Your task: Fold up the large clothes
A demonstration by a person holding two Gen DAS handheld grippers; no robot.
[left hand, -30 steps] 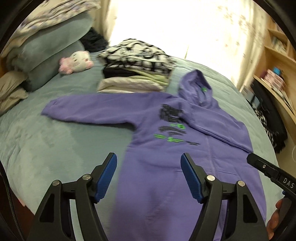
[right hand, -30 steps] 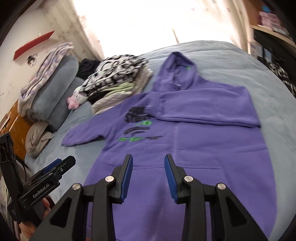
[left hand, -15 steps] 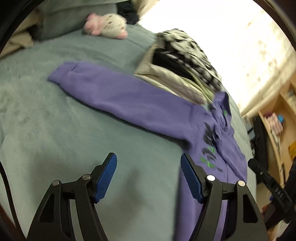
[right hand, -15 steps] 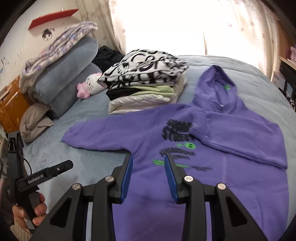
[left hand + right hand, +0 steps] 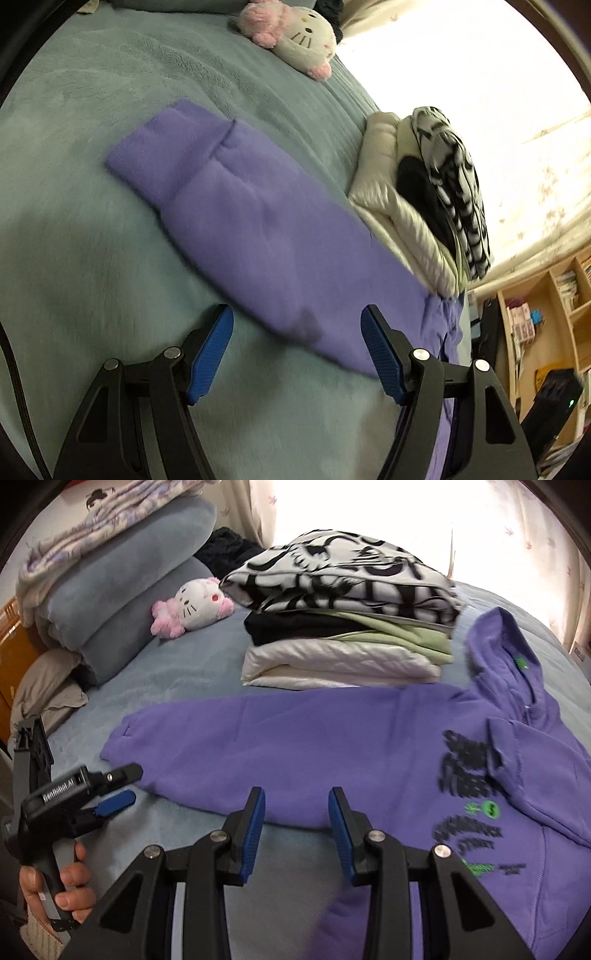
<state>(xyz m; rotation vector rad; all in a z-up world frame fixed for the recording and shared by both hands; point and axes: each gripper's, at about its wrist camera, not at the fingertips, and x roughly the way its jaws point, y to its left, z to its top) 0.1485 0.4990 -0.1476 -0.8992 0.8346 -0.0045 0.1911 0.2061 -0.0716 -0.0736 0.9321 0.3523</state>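
Two grippers: both are empty, and I am swinging them over toward the hoodie's outstretched sleeve.

Left view, gripper: my left gripper (image 5: 297, 347) is standing with its jaws wide apart, nothing between the pads, angled down at the bed (image 5: 85, 229).
Left view, sleeve: the sleeve (image 5: 236, 218) is lying flat on the bed, cuff (image 5: 162, 155) pointing away, its near edge just ahead of my fingertips (image 5: 216, 334).
Left view, change: a second ago the whole hoodie was filling this view; now only the sleeve is, much closer and blurred, so I am closing in on it.
Left view, neighbours: the stack (image 5: 424, 192) of folded clothes is sitting just beyond the sleeve, and the plush toy (image 5: 295, 35) is lying further up the bed.

Right view, gripper: my right gripper (image 5: 297, 829) is holding its jaws partly apart, gripping nothing, hovering over the sleeve's lower edge near the armpit.
Right view, hoodie: the hoodie (image 5: 424, 775) is lying front-up, hood (image 5: 506, 664) toward the window, its other sleeve already folded across the chest.
Right view, change: this view has slid from the hem to the sleeve.
Right view, other hand: my hand (image 5: 62, 890) is carrying the left gripper beside the cuff.

Meaning: I judge the next step is folding this sleeve inward; neither gripper is touching cloth yet.
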